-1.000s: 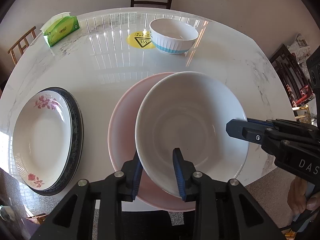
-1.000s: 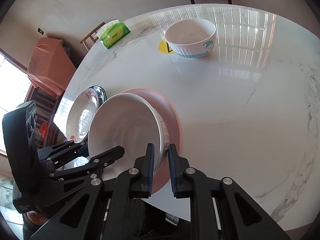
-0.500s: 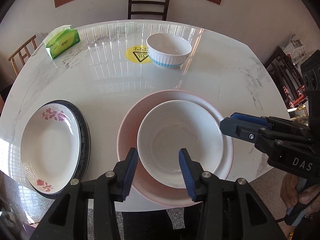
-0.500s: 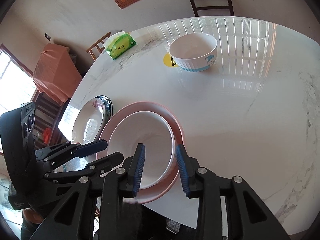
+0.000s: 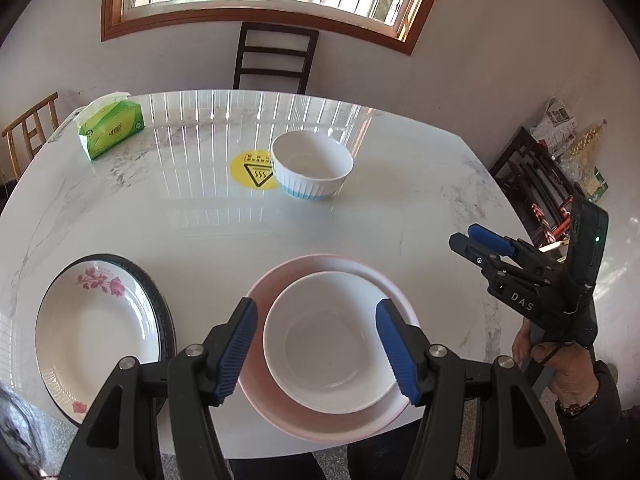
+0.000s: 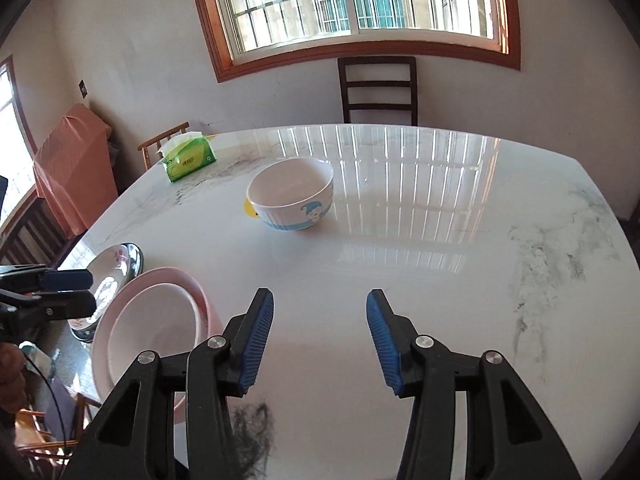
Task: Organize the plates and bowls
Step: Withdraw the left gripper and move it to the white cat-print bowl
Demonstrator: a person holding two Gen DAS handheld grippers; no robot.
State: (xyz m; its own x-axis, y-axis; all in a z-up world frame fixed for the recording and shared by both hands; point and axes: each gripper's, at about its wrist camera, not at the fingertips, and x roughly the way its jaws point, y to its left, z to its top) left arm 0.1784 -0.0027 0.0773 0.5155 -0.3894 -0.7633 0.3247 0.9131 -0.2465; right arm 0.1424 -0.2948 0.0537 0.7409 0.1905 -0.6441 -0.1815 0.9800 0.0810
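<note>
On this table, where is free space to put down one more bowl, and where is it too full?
Free: the marble table right of the blue-striped bowl, and the middle strip between that bowl and the pink plate. Crowded: the near-left edge, where the rose plate lies beside the pink plate holding a white bowl.

Daylight is let in through a wood-framed barred window (image 6: 360, 12) on the far white wall (image 5: 460, 80), and a dark chair (image 6: 378, 88) is parked below it.
</note>
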